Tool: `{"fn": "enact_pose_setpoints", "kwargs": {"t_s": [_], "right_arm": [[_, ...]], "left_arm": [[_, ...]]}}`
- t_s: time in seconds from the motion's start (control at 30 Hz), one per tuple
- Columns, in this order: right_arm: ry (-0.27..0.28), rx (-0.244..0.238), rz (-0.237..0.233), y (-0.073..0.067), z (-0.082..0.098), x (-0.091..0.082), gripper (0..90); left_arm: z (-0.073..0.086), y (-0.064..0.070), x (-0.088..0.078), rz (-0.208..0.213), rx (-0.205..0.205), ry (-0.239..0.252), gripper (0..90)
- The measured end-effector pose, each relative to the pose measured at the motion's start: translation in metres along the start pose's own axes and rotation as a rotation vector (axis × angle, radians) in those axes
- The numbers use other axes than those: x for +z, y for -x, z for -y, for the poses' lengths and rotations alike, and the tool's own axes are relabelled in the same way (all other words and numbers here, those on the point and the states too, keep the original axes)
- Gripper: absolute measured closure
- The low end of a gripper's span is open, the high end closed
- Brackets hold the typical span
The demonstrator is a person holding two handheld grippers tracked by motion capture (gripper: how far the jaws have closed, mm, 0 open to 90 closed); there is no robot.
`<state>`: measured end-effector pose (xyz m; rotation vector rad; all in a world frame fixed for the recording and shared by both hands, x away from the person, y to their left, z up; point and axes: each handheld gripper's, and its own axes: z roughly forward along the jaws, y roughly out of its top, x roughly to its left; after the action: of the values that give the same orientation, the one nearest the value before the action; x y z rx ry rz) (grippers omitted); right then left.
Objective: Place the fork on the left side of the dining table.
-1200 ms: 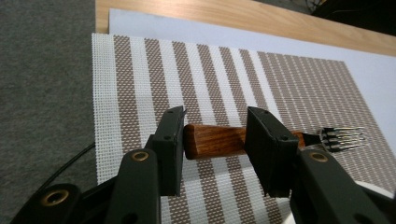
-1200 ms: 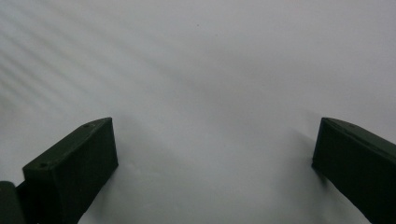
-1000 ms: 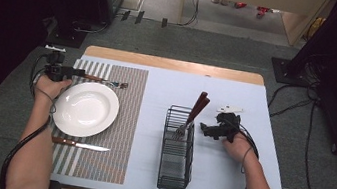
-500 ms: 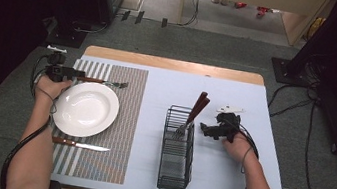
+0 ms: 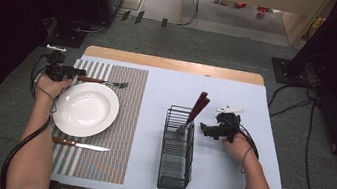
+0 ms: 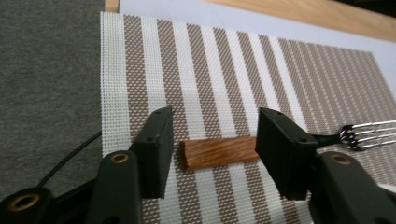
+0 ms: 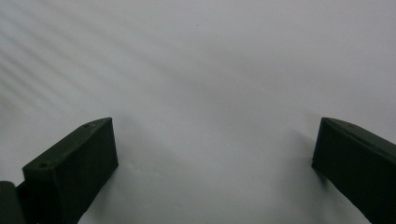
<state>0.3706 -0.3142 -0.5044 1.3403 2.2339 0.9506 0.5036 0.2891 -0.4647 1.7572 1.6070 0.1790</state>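
Fork [image 5: 102,82] lies placed on the striped mat [image 5: 116,157] above the plate [image 5: 86,109], left gripper [image 6: 212,151] jaws just opening off its wooden handle; right gripper [image 7: 212,154] spread, more cutlery awaiting in the basket [image 5: 177,149].

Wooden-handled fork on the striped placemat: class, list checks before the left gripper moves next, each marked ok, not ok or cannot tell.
1. Wooden-handled metal fork lies flat on the striped woven placemat: ok.
2. Left gripper has its fingers off the handle, jaws having just been opening, handle between them untouched: ok.
3. Fork apart from the round white plate: cannot tell.
4. Right gripper open and empty: ok.
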Motion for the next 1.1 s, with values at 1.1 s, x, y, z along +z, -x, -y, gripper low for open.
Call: {"fn": "enact_pose_setpoints", "kwargs": {"t_s": [1.1], "right_arm": [[-0.002,-0.001,0.0,0.0,0.0,0.0,0.0]], "left_arm": [[0.0,0.118,-0.025,0.096,0.183,0.067,33.7]]}}
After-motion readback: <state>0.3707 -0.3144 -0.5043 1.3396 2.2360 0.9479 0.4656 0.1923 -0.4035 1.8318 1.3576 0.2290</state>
